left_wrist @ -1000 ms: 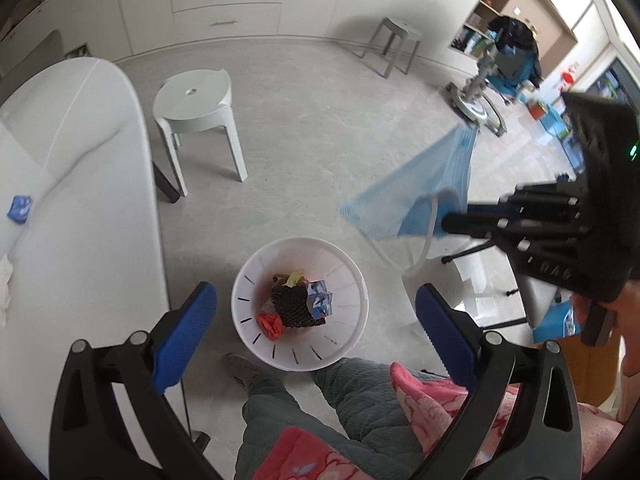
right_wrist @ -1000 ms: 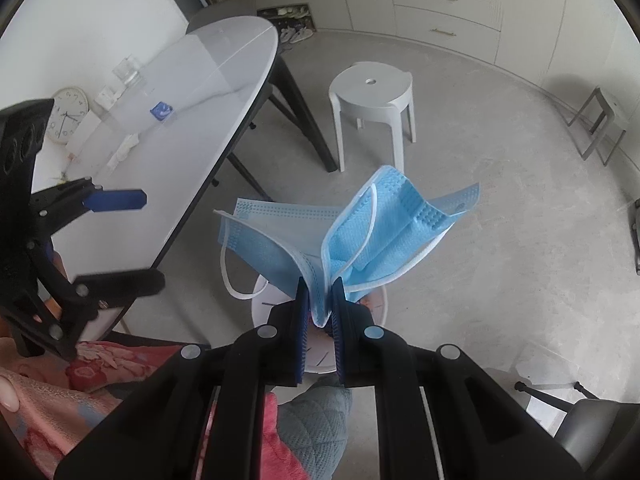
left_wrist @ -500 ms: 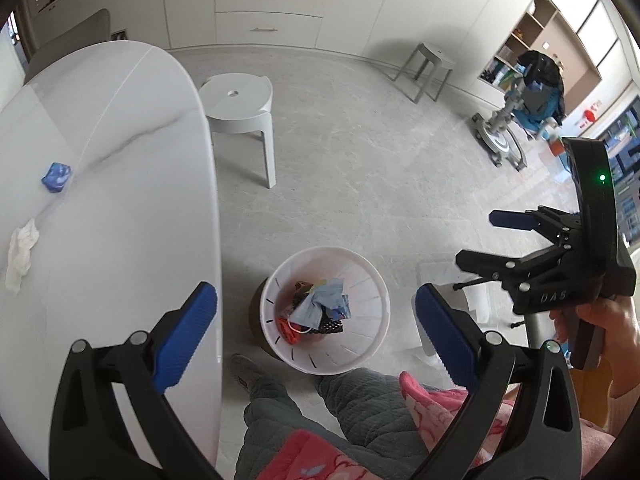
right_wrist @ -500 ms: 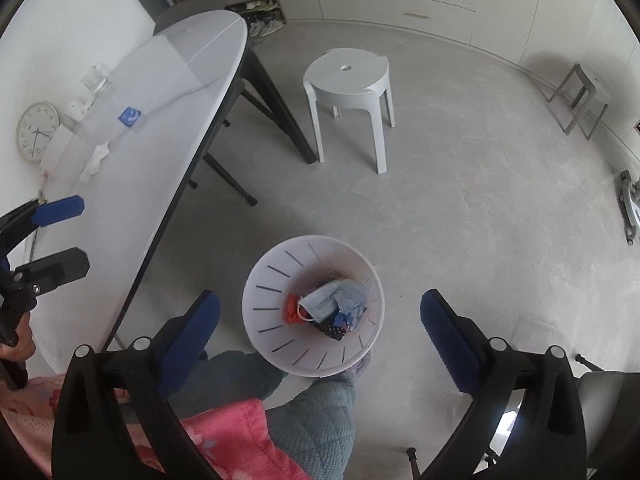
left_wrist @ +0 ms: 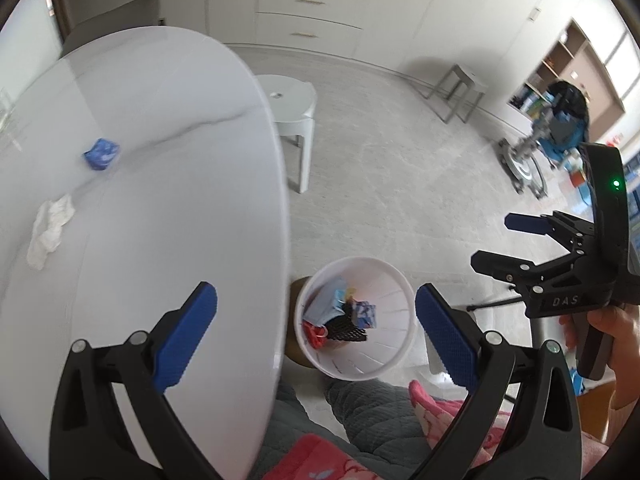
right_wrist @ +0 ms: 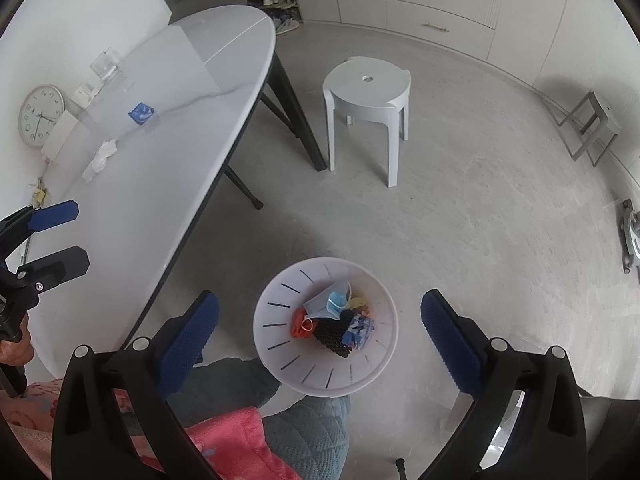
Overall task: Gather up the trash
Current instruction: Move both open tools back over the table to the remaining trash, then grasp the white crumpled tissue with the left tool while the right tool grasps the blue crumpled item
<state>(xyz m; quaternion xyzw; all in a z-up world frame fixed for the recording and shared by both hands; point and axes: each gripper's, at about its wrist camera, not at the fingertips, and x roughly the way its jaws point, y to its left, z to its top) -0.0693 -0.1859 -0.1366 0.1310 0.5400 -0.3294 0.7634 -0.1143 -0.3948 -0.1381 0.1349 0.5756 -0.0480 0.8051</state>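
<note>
I have both grippers spread wide and empty, the left gripper over the edge of the glossy oval table, the right gripper above the round white slotted bin. The pleated blue mask lies in the bin on other trash; a crumpled white tissue and a blue wrapper sit on the table.

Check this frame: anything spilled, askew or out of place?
Nothing spilled. Two bits of trash remain on the table: a crumpled white tissue and a blue wrapper. The face mask lies inside the bin.
</note>
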